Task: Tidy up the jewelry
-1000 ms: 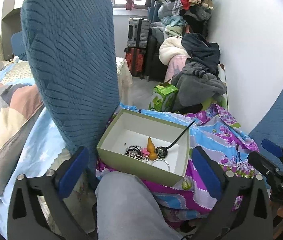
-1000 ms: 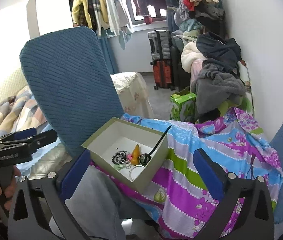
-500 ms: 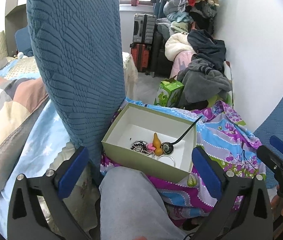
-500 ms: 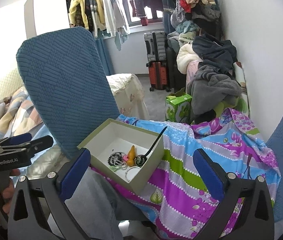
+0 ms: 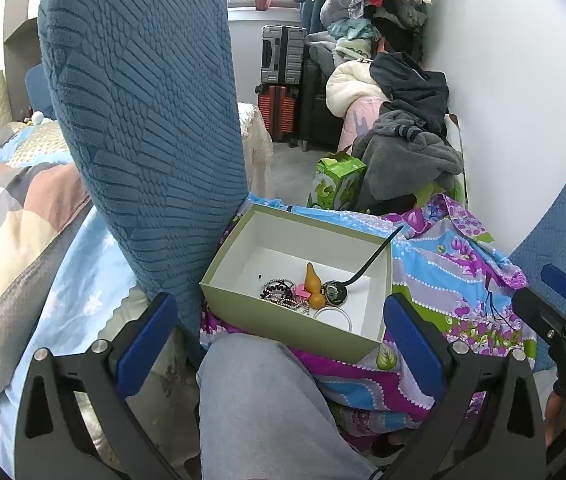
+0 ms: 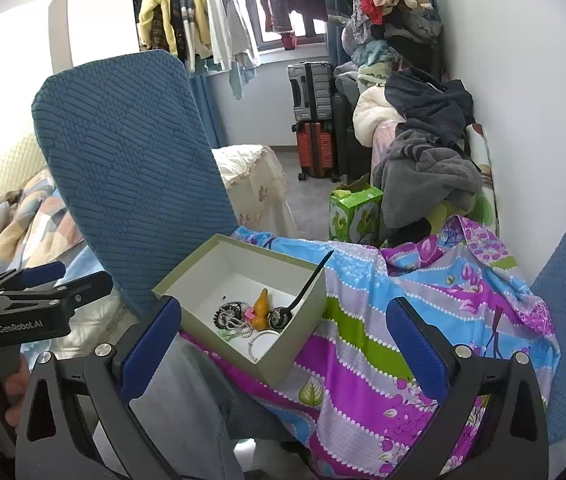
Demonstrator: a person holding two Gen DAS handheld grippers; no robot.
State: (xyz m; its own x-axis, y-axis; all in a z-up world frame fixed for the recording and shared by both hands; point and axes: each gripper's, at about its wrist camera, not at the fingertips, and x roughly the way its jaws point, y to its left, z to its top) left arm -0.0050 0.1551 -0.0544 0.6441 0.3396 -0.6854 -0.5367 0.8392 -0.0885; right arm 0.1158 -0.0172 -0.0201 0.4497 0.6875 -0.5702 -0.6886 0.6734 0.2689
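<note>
Both cameras have crept a bit closer to the box (image 5: 243, 300) since a second ago, so it sits larger in the left wrist view, and the chair back (image 5: 143, 120) fills more of that side. Nothing inside the box has shifted.

Left gripper (image 5: 279, 344) has its fingers (image 5: 145, 338) spread wide with nothing between them except the view of a grey-trousered knee (image 5: 267, 408) below the box. Right gripper (image 6: 283, 350) is the same deal, fingers (image 6: 413, 346) wide apart and holding nothing, hanging back from the box on its near side.

The jewelry is all heaped in the near right corner of the open olive-green box with the white inside: a tangle of beaded bracelets (image 5: 279, 294), an orange gourd-shaped pendant (image 5: 313, 284) touching them, a small pink bit (image 5: 302, 292) tucked in between, a dark round piece (image 5: 335, 294) with a long black stick (image 5: 371, 260) leaning up over the far right rim, and a silver bangle (image 5: 333, 316) lying flat nearest the front wall. A tiny dark speck sits alone on the white floor of the box.

The box rests on a bright purple, blue and green flowered cloth (image 6: 403, 300), just beside the blue chair back.
</note>
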